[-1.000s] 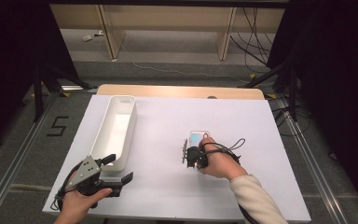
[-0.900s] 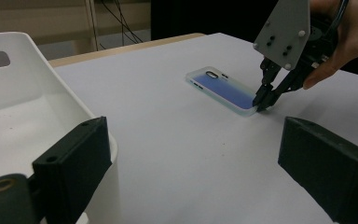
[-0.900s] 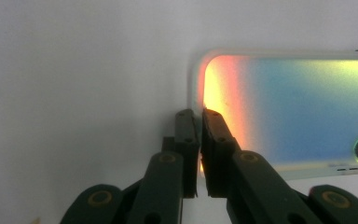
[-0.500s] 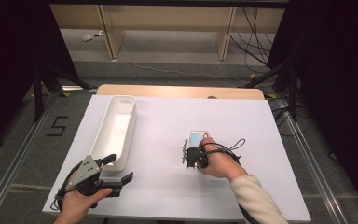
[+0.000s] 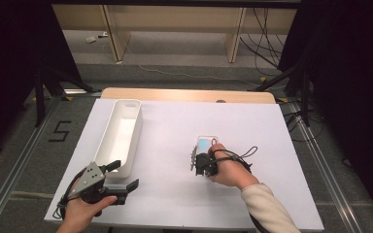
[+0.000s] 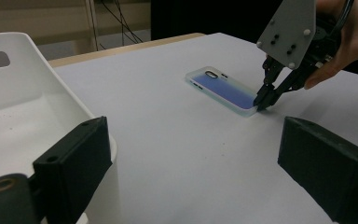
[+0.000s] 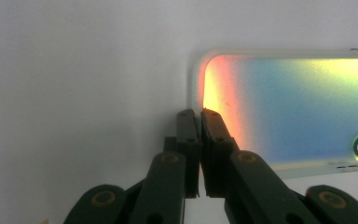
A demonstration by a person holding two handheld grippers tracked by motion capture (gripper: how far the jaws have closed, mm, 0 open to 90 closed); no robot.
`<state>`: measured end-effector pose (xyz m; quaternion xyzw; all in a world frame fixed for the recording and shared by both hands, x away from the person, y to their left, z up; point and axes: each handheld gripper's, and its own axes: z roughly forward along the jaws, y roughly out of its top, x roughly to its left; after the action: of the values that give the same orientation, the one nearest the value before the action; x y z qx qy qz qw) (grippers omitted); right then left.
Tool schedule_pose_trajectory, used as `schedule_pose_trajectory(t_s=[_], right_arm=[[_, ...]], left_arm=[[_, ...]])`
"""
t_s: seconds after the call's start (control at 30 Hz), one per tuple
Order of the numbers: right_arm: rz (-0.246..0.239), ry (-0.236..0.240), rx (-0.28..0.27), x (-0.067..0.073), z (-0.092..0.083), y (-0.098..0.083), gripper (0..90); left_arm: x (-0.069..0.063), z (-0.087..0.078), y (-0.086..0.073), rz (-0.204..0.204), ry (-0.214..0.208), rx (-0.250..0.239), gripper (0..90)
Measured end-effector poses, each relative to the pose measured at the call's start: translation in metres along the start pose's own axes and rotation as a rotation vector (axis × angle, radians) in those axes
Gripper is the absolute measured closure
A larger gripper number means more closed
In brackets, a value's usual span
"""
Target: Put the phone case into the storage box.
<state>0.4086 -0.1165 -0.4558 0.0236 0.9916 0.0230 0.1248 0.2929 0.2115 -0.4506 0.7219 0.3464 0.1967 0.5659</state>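
Phone case (image 5: 205, 143) lies flat on the white table (image 5: 252, 126), right of centre, its iridescent back up and the camera cutout at the far end. Right tongs (image 5: 194, 162) are at its near edge: in the right gripper view the two jaws stand pressed together over the rim at a near corner, apparently pinching that thin rim, and in the left gripper view their tips (image 6: 261, 100) meet the case's end right at the table surface.

Left tongs (image 5: 124, 176) hover at the near left with jaws wide apart and nothing between them, just beside the near end of the long white bin (image 5: 121, 131).

Risk lies in that shallow corner hold. The rim looks thin and slick, so a lift from one corner could let the case swing, peel out of the jaws and drop back. If the jaws caught only the lip's outer face, closing harder would likely squirt it away across the smooth table. Dragging instead of lifting could scrape the tips along the surface and twist the case out of line.
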Motion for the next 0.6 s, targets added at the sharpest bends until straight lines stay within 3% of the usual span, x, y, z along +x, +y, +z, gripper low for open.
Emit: schedule_pose_trajectory(t_s=[0.07, 0.13, 0.2, 0.27, 0.37, 0.43, 0.6], right_arm=[[0.002, -0.003, -0.006, 0.0002, -0.0001, 0.0001, 87.9], [0.042, 0.008, -0.003, 0.0036, -0.0015, 0.0008, 88.0], [0.006, -0.002, -0.011, 0.0016, -0.0017, 0.0006, 88.0], [0.027, -0.009, -0.004, 0.0039, -0.0030, 0.0014, 88.0], [-0.011, -0.022, -0.034, 0.0020, -0.0039, 0.0008, 88.3], [0.020, -0.032, -0.021, 0.0048, -0.0058, 0.0002, 88.7], [0.012, -0.058, -0.045, 0.0070, -0.0100, -0.0007, 88.9]], left_arm=[[0.0001, 0.0000, 0.0000, -0.001, -0.001, -0.001, 8.6], [0.0001, 0.0000, 0.0000, -0.001, -0.001, -0.001, 8.6], [-0.0001, -0.0004, 0.0001, 0.000, 0.004, 0.005, 8.6], [-0.0002, -0.0004, 0.0001, 0.000, 0.004, 0.004, 8.6], [-0.0002, -0.0004, 0.0001, 0.001, 0.003, 0.004, 8.6], [-0.0003, -0.0004, 0.0001, 0.001, 0.004, 0.004, 8.6], [-0.0005, -0.0001, -0.0001, -0.004, 0.003, 0.006, 8.6]])
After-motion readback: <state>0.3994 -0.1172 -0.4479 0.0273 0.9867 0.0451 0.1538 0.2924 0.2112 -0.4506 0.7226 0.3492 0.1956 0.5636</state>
